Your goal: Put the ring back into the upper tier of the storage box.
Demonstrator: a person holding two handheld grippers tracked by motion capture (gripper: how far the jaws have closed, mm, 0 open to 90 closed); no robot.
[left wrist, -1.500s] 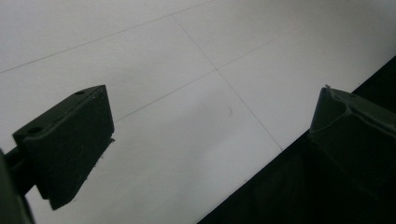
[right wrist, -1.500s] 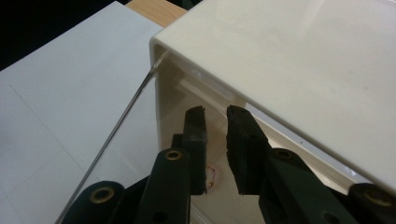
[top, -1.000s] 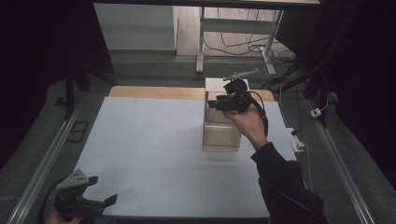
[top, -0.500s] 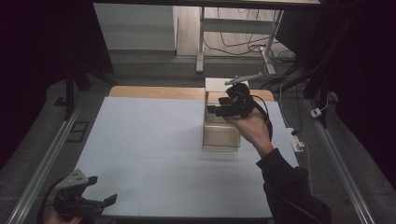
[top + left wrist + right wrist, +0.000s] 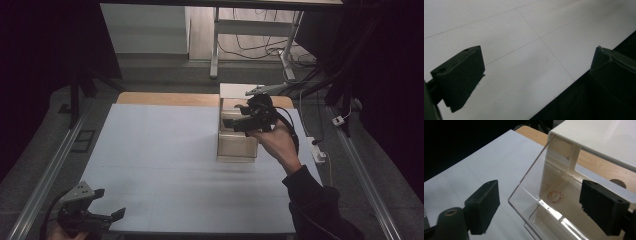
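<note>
**Clear drawer stood open beneath spread right jaws**

Clear plastic formed the pulled-out drawer (image 5: 541, 205), its glossy walls thin and its corners rounded; a small beaded ring (image 5: 555, 196) lay on its floor. The drawer slid from a smooth white box (image 5: 235, 92) standing at the far right of the table (image 5: 165, 150), whose matte pale sheet carried faint straight seams, with bare wood (image 5: 165, 98) along the far edge. The right gripper (image 5: 239, 122) hung over the drawer, its blocky black jaws spread wide and holding nothing. The left gripper (image 5: 107, 216) sat at the near left corner, jaws likewise parted over the sheet's edge.
</note>
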